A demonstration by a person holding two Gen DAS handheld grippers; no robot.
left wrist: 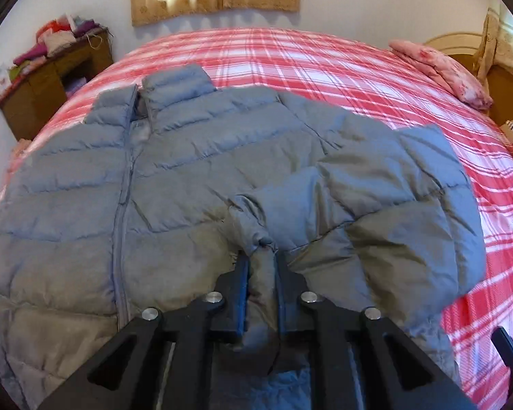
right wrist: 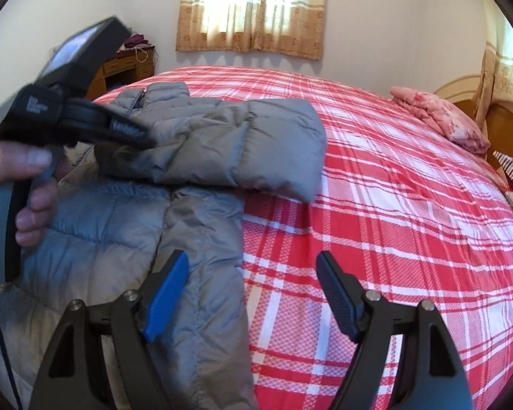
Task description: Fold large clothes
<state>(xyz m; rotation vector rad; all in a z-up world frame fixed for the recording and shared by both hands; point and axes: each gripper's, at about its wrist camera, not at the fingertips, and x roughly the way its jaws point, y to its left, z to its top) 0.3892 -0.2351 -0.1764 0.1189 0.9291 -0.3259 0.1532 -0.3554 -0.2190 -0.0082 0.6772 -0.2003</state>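
Left gripper (left wrist: 261,266) pinched the puffer jacket's (left wrist: 174,171) sleeve cuff (left wrist: 261,249), right gripper (right wrist: 253,294) gaped empty; slippery fabric risked slipping free.

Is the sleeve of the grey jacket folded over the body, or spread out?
Folded over. The left gripper pinches the cuff and the sleeve lies doubled across the jacket.

White lettering on the left hand-held gripper (right wrist: 65,116), too blurred to read, no other text
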